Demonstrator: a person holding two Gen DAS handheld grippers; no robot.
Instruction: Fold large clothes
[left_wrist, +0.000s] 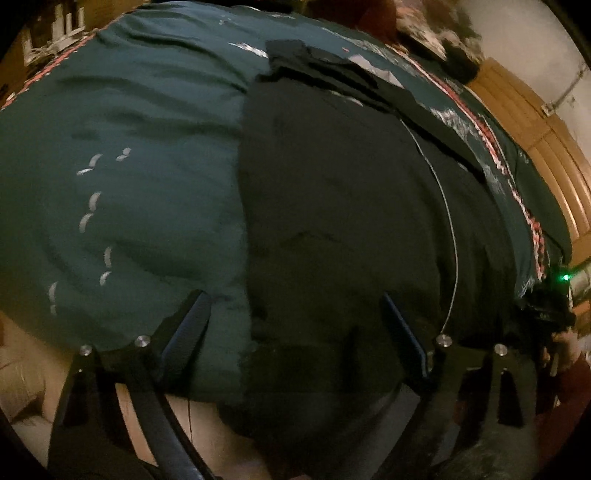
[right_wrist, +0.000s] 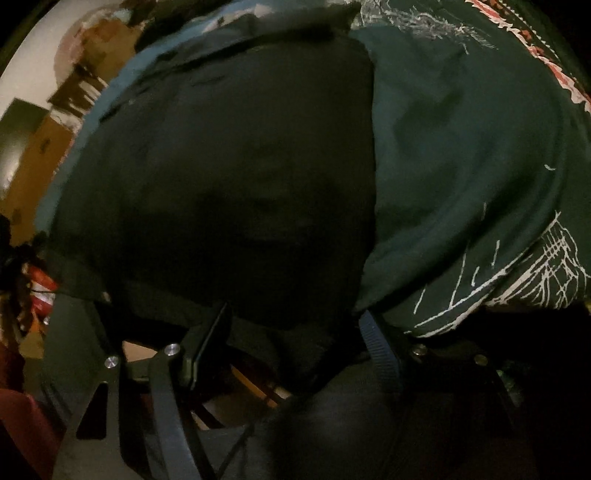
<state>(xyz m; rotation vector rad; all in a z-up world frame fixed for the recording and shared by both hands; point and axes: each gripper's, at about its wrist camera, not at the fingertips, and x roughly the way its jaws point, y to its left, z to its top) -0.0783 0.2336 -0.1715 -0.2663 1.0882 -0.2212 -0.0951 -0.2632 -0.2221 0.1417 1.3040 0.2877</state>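
Observation:
A large black garment (left_wrist: 332, 192) lies spread on a dark green bedspread (left_wrist: 147, 166), with a sleeve or strip (left_wrist: 332, 70) folded across its far end. My left gripper (left_wrist: 297, 317) hovers over the garment's near left edge. Its jaws stand wide, one finger (left_wrist: 192, 321) over the bedspread and the other over black cloth, and the pads press on nothing. In the right wrist view the same garment (right_wrist: 240, 177) fills the middle. My right gripper (right_wrist: 295, 332) is open at its near right corner, and dark cloth hangs loosely between the fingers (right_wrist: 376, 343).
The bedspread (right_wrist: 461, 147) has white line drawings and a red patterned border (left_wrist: 532, 229). Wooden furniture (left_wrist: 535, 122) stands past the bed's right side. A pale floor (left_wrist: 22, 369) shows below the bed edge. A green light (left_wrist: 564, 277) glows at the far right, near a person's red sleeve (left_wrist: 569, 384).

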